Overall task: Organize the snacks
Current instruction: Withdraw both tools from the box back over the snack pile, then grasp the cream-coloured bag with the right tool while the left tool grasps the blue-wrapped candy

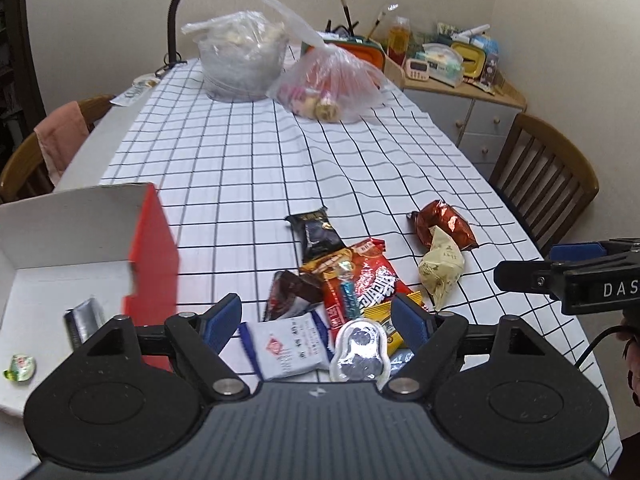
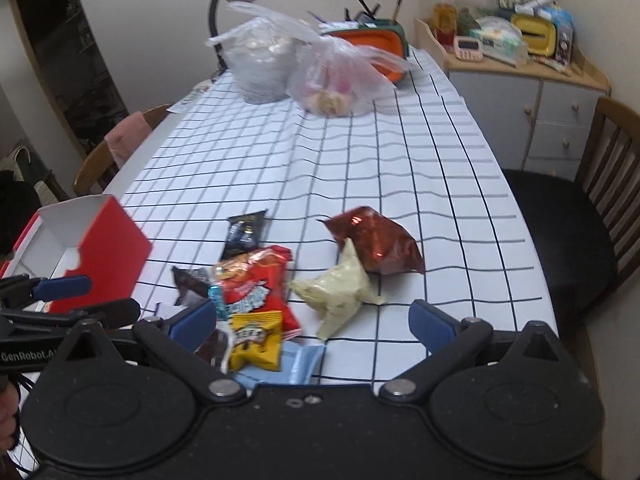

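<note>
1. Ahead, your checked tablecloth (image 1: 256,168) lies bare across its whole middle, between the snack pile near you and two plastic bags (image 1: 332,84) at the far end.
2. On your left, the red box (image 1: 154,256) stands open at the table's edge, white inside, with a silver packet (image 1: 84,320) and a small green-topped cup (image 1: 18,367) already in it.
3. On the right, the cloth's edge falls away towards a wooden chair (image 2: 600,184), and the brown foil bag (image 2: 376,240) and pale cream packet (image 2: 340,292) touching it lie nearest that side.
4. Your left gripper (image 1: 318,320) has its jaws apart and grips nothing; below and between them lie a white packet (image 1: 286,348) and a clear blister pack (image 1: 360,350).
5. Your right gripper (image 2: 312,320) stands spread wide and empty, with the yellow packet (image 2: 256,338) and red bag (image 2: 256,280) just inside its left finger (image 2: 192,320).
6. Both grippers sit close side by side above the pile.
</note>
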A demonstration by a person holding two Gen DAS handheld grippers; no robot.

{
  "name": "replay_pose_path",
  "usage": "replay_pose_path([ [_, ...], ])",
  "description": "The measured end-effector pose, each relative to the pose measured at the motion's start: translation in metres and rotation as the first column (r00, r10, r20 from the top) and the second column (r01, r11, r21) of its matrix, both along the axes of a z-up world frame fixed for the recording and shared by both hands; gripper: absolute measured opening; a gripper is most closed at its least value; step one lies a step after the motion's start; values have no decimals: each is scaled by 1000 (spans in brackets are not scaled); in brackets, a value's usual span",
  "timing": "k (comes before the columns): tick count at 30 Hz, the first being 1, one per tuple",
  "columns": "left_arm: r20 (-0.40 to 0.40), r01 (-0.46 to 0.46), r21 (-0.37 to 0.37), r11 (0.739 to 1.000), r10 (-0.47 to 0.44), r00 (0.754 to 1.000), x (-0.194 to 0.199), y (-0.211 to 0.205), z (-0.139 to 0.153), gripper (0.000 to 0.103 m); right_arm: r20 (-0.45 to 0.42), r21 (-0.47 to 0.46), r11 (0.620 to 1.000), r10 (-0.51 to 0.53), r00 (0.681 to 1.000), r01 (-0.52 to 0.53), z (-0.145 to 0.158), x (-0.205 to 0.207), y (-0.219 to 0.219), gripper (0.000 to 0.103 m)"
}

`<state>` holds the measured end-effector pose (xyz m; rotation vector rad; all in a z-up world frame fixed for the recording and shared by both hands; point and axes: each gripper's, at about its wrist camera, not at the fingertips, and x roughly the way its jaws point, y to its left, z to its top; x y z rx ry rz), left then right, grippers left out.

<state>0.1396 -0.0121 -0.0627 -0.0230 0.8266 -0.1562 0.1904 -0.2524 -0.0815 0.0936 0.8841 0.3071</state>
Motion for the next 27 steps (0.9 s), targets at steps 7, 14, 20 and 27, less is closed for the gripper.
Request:
replay_pose_path([
  [7,-32,4,35,999,-3,999,24,-22,-21,82,-60,31,999,-35,998,37,-28,29,-9,102],
  [14,-67,11,61,998,-7,998,44,-33,-40,82,-134,63,995,-71,989,80,-55,54,-10,97],
  [20,-106,18,53,998,-12,994,59,-37,-54,75,-185,94,990,-89,979,107,-69,65,-8,87],
  [27,-161,3,16,1000,0,987,73,-34,-66,49,-210,120,984,-103,972,130,-74,75,-2,84],
])
